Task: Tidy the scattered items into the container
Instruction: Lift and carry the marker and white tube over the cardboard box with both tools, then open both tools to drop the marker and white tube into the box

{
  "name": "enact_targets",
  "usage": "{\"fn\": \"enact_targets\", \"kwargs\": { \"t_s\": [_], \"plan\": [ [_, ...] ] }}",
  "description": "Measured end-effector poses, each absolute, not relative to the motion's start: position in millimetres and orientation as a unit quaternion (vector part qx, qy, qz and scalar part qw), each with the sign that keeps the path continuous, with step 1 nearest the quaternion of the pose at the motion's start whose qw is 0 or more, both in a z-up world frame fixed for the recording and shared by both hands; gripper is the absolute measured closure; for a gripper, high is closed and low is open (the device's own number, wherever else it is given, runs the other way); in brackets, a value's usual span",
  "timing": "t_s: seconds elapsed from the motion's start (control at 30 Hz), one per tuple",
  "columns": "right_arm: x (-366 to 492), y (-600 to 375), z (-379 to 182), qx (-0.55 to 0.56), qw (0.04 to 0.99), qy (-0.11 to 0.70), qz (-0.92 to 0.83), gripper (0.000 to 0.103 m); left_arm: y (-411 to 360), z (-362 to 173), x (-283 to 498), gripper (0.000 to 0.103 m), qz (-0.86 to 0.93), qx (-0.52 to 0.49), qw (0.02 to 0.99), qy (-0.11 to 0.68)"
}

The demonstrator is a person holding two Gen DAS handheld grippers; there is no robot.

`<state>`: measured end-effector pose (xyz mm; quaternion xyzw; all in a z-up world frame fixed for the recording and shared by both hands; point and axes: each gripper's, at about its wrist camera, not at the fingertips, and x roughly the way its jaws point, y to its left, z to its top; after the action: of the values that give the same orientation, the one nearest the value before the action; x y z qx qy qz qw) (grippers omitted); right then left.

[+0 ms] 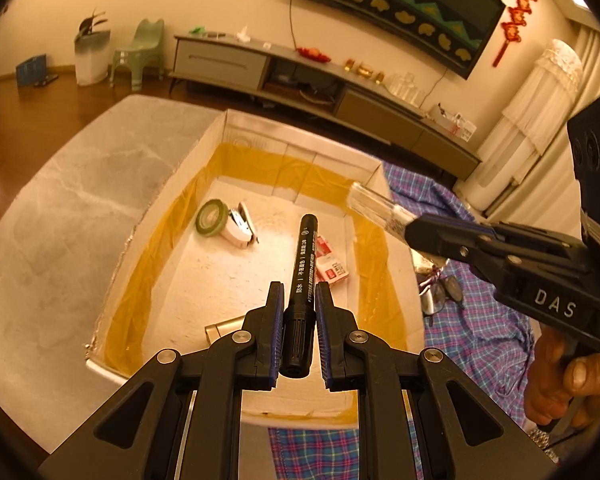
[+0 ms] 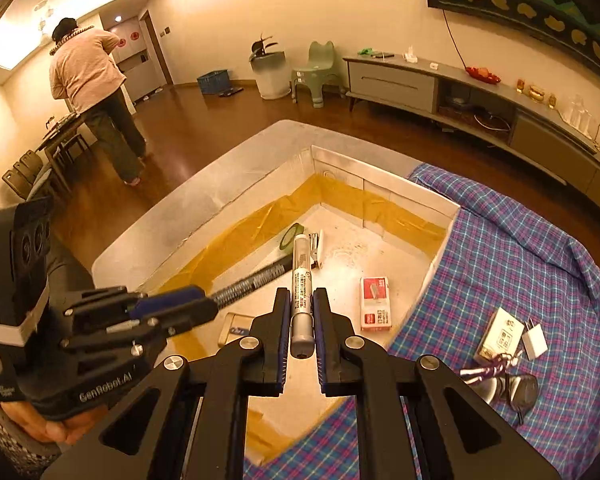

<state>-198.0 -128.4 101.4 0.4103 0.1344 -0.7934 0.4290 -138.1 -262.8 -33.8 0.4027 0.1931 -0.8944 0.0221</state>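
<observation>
An open white box point(image 1: 300, 148) lined with yellow tape sits on a grey table; it also shows in the right wrist view point(image 2: 380, 184). My left gripper point(image 1: 299, 294) is shut on a black marker point(image 1: 304, 260), held over the box. My right gripper point(image 2: 302, 300) is shut on a silver marker point(image 2: 302, 280), also over the box; it enters the left wrist view point(image 1: 420, 234) from the right. Inside the box lie a green tape roll point(image 1: 211, 216), a white stapler point(image 1: 242, 228) and a red staple box point(image 2: 375, 303).
A plaid cloth point(image 2: 520, 248) lies right of the box with a white card box point(image 2: 498, 334), a white plug point(image 2: 535, 340) and glasses point(image 2: 520, 390) on it. A person point(image 2: 92, 92) stands far left. A TV cabinet point(image 1: 300, 76) runs along the wall.
</observation>
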Motion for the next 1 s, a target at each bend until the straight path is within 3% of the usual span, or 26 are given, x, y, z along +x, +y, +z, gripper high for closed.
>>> {"fn": "enact_targets", "kwargs": {
  "t_s": [0.7, 1.0],
  "plan": [
    [-296, -174, 42, 0.527, 0.375, 0.093, -0.757, 0.091, -265, -74, -183, 0.087, -0.845, 0.486, 0.009, 0.224],
    [-313, -197, 26, 0.555, 0.359, 0.121, -0.741, 0.091, -255, -78, -197, 0.087, -0.844, 0.503, 0.008, 0.187]
  ]
}}
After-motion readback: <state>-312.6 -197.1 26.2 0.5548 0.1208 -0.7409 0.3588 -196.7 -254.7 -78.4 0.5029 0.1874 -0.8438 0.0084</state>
